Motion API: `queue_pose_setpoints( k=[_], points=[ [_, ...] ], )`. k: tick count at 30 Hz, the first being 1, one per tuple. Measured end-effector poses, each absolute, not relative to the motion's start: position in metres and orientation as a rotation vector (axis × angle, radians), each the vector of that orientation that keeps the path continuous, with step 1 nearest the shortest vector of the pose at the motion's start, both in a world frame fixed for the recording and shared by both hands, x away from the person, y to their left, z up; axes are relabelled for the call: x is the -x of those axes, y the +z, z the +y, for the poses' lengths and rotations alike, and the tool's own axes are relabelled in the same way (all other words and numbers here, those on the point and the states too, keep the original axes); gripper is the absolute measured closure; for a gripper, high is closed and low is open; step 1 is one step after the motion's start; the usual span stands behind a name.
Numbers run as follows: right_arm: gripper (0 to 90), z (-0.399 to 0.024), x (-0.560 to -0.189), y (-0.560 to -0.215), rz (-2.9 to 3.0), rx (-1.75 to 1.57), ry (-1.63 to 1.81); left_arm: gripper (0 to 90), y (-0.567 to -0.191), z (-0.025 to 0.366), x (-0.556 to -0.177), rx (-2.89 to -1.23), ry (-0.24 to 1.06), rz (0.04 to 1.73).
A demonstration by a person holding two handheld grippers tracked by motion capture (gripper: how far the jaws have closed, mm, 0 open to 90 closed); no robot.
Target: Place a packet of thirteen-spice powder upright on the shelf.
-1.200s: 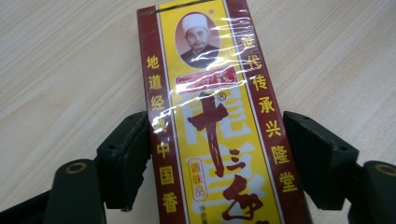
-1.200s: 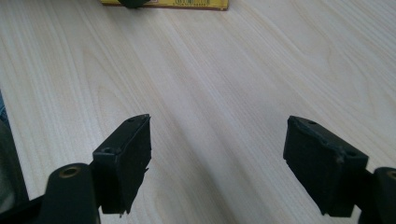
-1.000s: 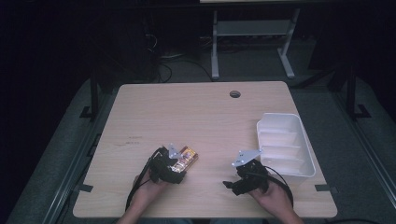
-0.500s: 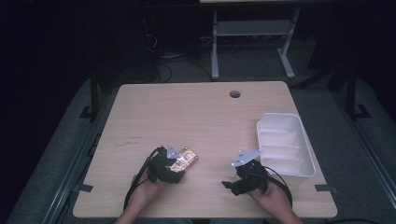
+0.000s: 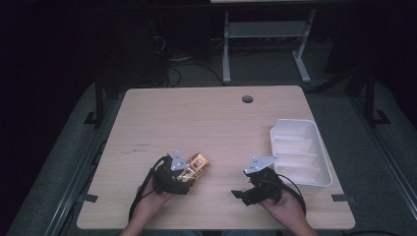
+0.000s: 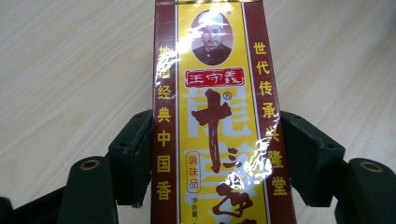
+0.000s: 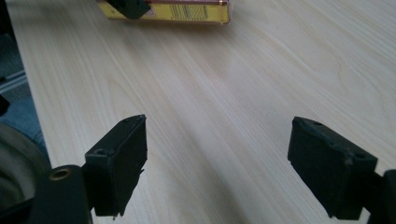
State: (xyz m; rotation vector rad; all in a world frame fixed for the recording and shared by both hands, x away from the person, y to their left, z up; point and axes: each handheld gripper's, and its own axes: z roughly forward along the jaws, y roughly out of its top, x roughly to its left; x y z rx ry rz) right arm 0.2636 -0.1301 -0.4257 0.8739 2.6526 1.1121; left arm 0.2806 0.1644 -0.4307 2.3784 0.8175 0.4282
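Dark room surrounding the counter [image 5: 216,123], the left claw [image 6: 215,154] is clamping the box [image 6: 215,116] left of the tray [image 5: 300,152], right claw [image 7: 224,168] gaping idle; glossy wrap is risking slippage.

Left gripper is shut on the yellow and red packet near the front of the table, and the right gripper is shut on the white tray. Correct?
Not quite. The right gripper is open over bare table, beside the white tray, as the right gripper view shows. The left gripper does clamp the packet.

Dim surroundings, lit table [image 5: 216,123]; glare on box [image 6: 215,116] wrap.
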Motion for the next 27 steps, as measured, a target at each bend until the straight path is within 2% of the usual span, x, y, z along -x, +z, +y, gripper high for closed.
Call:
queue_pose_setpoints(
  k=[6, 16, 27],
  points=[
    [14.1, -0.131, -0.263, -0.42, 2.649, -0.878, 1.166, 32.3, -0.424, 0.155, -0.27, -2.346, 0.428, 0.721],
    [14.3, -0.133, -0.266, -0.414, 2.643, -0.899, 1.222, 32.3, -0.421, 0.141, -0.26, -2.319, 0.422, 0.611],
    [21.4, -0.131, -0.272, -0.409, 2.629, -0.954, 1.321, 32.4, -0.42, 0.134, -0.253, -2.301, 0.415, 0.529]
  ],
)
